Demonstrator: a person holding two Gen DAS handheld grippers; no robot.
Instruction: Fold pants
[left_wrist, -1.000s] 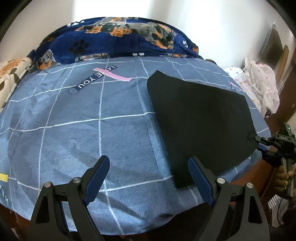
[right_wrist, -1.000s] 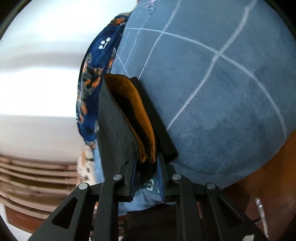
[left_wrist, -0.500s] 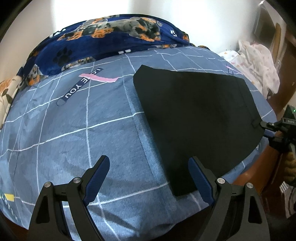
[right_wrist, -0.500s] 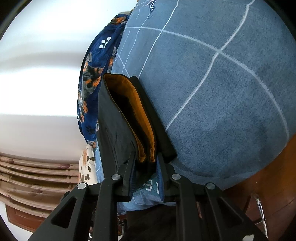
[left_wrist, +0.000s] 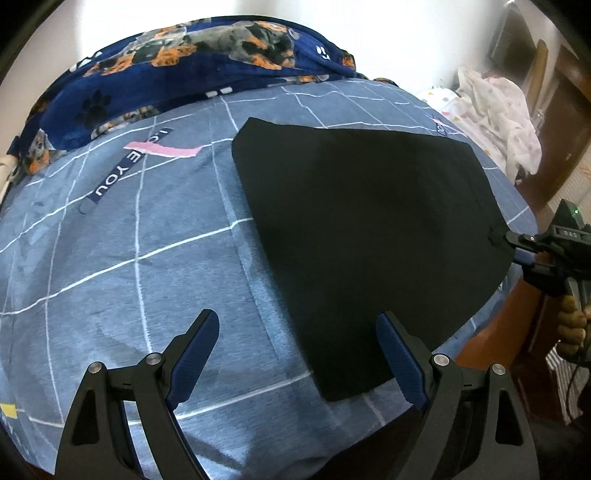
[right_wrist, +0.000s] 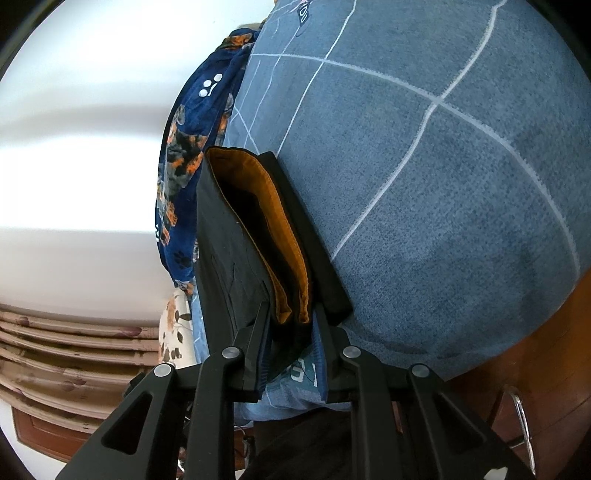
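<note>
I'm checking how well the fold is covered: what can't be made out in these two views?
- Left wrist view: the black folded pants are a flat dark shape; layers and creases unreadable.
- Right wrist view: the right gripper covers the pinched edge.
- Both views: the blue grid-patterned bedsheet's near edge is cut off by the picture's rim.

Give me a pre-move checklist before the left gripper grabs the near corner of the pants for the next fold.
1. Right gripper clamped on the black pants' waistband: ok.
2. Left gripper open, nothing between its pads: ok.
3. Near corner of the pants inside the left gripper's span: not ok, it lies by the right-side finger.
4. Pants flat on the blue grid bedsheet: ok.
5. Bedsheet kept out of the right grip: cannot tell.
</note>
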